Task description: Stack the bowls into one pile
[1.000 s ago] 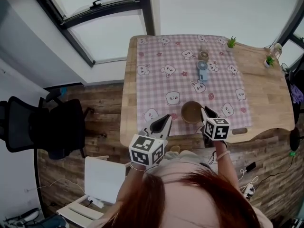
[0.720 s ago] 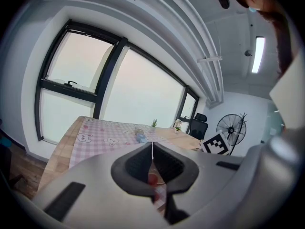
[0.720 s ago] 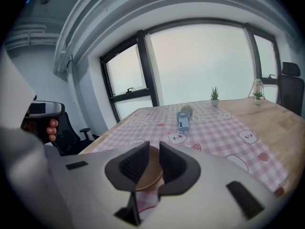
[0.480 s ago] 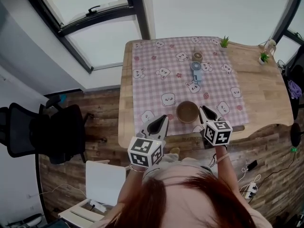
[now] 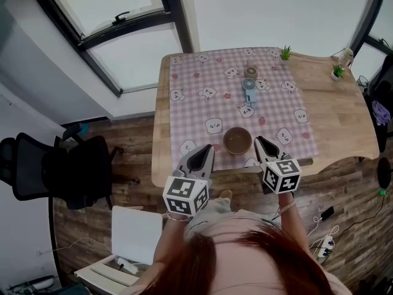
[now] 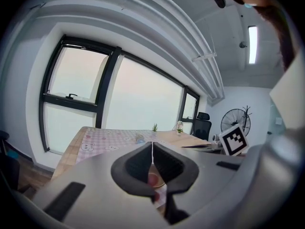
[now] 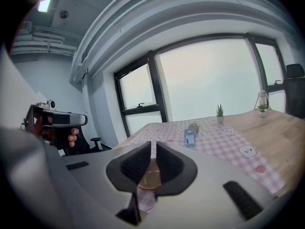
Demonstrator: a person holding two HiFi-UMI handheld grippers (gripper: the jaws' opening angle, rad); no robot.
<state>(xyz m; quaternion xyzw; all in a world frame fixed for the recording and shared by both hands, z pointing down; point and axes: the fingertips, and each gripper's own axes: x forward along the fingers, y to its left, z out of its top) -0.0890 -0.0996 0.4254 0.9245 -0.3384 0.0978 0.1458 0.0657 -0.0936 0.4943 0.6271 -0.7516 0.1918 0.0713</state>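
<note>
Your surface [image 5: 350,121]: checked cloth [image 5: 202,103], bowl [image 5: 237,141] centre. Standing fan [image 6: 234,120] shows only in the left gripper view. Left hand-held gripper [image 6: 152,145] pressed together; right hand-held gripper [image 7: 153,145] just closing, narrowly apart, empty.

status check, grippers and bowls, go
Left gripper shut, empty. Right gripper jaws just closing, narrow gap, empty. Brown bowl on cloth, untouched. Nothing in the way.

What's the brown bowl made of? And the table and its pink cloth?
The bowl looks like glazed ceramic or plastic: smooth, slightly shiny. The table looks wooden: pale planks. The cloth seems printed fabric or vinyl: pink checks.
</note>
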